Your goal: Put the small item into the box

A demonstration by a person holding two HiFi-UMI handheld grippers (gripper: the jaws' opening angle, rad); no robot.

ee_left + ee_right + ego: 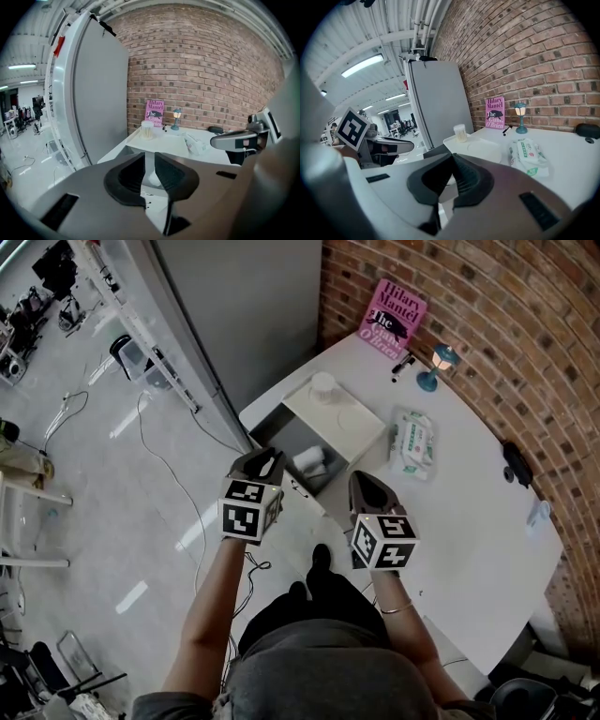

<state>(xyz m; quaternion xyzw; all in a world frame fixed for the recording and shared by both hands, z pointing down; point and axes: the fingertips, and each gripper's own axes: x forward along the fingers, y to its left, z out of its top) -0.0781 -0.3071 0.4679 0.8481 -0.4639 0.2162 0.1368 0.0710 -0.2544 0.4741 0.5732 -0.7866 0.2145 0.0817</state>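
Note:
A grey box (pixel 281 439) stands open at the table's near left edge, with small white items (pixel 311 463) lying inside. A white lid (pixel 349 420) rests half across it and carries a jar of cotton swabs (pixel 323 385). My left gripper (pixel 265 463) hovers over the box's near left corner; in the left gripper view (pixel 150 163) a narrow gap shows between its jaws, with nothing in it. My right gripper (pixel 367 487) hangs over the table just right of the box; its (pixel 451 160) jaw tips meet and hold nothing.
A pack of wet wipes (pixel 411 442) lies right of the lid. At the back by the brick wall are a pink book (pixel 391 315), a small blue lamp (pixel 438 365) and a pen (pixel 403 365). A black object (pixel 516 463) sits far right. A grey cabinet (pixel 101 103) stands left.

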